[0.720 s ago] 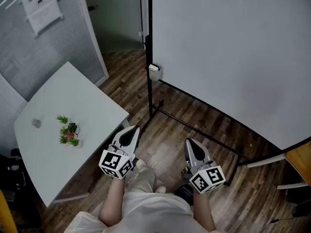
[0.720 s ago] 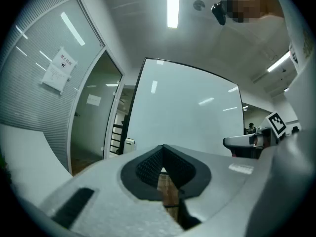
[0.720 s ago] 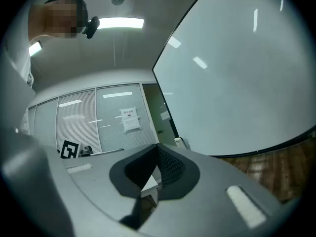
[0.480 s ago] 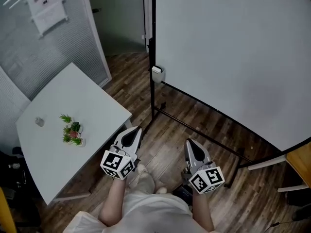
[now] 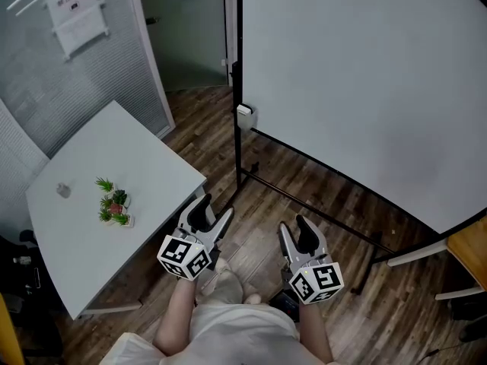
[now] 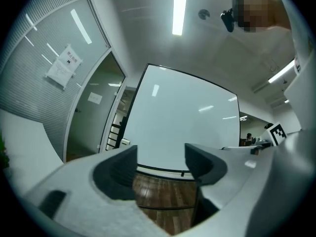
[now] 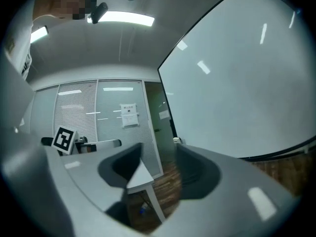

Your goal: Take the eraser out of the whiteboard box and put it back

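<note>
Head view: left gripper (image 5: 213,213) and right gripper (image 5: 294,231) sit spread and empty, well short of the whiteboard box (image 5: 243,117), probably prepping a grab.

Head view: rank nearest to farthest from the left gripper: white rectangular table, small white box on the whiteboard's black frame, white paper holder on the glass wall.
1. White rectangular table, its corner just left of the left gripper.
2. Small white box, straight ahead.
3. White paper holder, far upper left.
</note>
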A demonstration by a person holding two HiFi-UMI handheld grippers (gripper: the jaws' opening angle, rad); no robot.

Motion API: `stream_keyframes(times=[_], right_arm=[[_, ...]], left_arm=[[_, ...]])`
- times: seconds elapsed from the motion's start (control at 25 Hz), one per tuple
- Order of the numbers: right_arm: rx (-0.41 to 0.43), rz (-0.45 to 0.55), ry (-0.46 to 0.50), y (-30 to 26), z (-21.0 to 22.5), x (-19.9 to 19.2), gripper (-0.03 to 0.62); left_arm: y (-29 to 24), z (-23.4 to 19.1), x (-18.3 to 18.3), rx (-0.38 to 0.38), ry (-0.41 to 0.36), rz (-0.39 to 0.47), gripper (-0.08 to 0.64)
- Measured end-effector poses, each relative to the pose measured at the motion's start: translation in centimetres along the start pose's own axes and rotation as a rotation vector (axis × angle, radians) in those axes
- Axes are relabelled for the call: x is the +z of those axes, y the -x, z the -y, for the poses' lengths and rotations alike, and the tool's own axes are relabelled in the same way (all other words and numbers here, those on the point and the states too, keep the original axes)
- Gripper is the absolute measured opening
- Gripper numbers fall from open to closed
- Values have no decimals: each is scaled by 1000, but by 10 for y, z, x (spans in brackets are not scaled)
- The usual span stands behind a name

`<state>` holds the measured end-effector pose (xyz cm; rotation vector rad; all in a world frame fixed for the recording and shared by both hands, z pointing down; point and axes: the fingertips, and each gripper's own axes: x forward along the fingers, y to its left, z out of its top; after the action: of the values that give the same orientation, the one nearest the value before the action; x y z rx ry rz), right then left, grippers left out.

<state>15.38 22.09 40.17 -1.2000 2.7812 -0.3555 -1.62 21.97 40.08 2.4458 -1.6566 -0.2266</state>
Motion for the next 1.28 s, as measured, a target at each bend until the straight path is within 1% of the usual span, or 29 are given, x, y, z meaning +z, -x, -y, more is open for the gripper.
stream_keyframes(times=[0.04, 0.08, 0.16, 0.28, 0.32, 0.4, 0.6, 0.88, 1.28], right_arm=[[5, -18, 7, -1, 0, -2, 299], [4, -32, 11, -1, 0, -3, 334], [-6, -36, 9, 3, 2, -2, 333], [-4, -32, -9, 7, 5, -1, 331], [1, -32, -11, 6, 5, -1, 331], [7, -36, -15, 2, 5, -1, 323], [-2, -50, -19, -16, 17, -6, 322], [-38, -66, -36, -64, 45, -11, 322], [-115, -109, -45, -167, 85, -8, 328]], left_arm=[[-3, 1, -2, 1, 2, -12, 324], [-4, 2, -3, 2, -7, -25, 356], [-5, 8, -5, 0, -42, -47, 382], [-6, 16, -7, 1, -95, -74, 379], [-6, 16, -7, 2, -114, -83, 368], [-7, 15, -8, 5, -138, -94, 364], [-21, -1, -10, 15, -130, -99, 364], [-70, -36, -15, -12, -154, -129, 341], [-164, -118, -9, -84, -88, -146, 330]])
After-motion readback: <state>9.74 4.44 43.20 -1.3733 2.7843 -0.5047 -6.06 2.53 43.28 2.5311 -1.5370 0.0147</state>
